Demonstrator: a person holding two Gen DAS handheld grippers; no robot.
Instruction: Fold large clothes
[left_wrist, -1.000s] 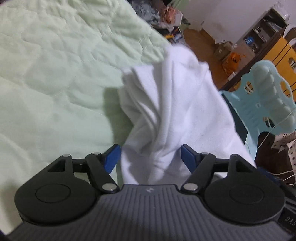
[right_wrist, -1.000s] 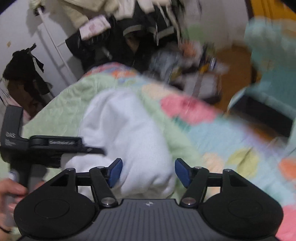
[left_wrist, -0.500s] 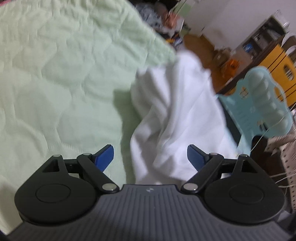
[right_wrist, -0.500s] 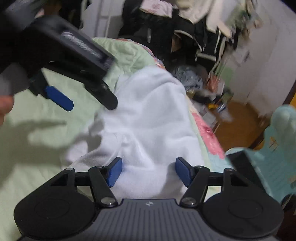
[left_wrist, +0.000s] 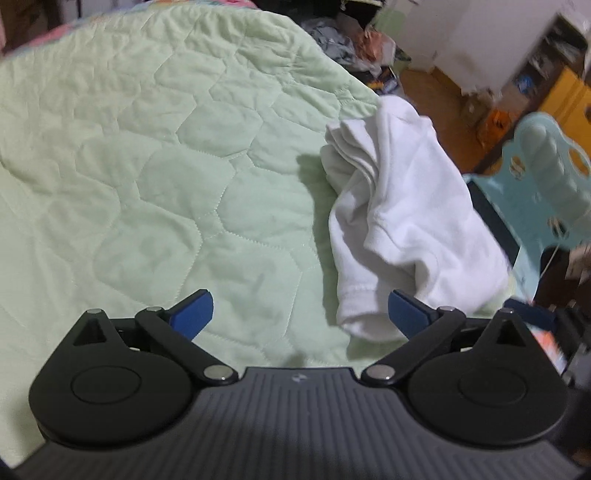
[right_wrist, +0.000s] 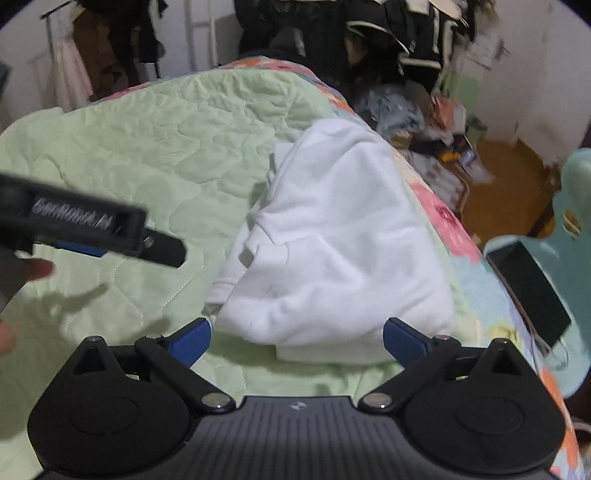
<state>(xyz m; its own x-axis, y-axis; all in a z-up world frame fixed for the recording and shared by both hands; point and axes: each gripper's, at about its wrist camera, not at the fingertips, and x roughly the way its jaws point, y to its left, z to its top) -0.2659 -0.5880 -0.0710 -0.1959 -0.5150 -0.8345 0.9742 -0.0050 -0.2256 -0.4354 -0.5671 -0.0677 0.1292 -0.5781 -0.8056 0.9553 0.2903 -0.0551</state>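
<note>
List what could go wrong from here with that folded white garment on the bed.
1. The white garment lies by the edge of the green quilt; a nudge toward the floor side might slide it off.
2. Its layered edges look loose and uneven, so the fold may spring open.
3. Both the left tool and right tool are open and holding nothing, so nothing restrains the bundle.

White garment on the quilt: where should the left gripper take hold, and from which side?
Grip the ribbed hem at the near-left corner of the white garment, coming from the bare quilt side. That edge lies exposed and doubled, close to the open left gripper; probably the easiest pinch.
</note>
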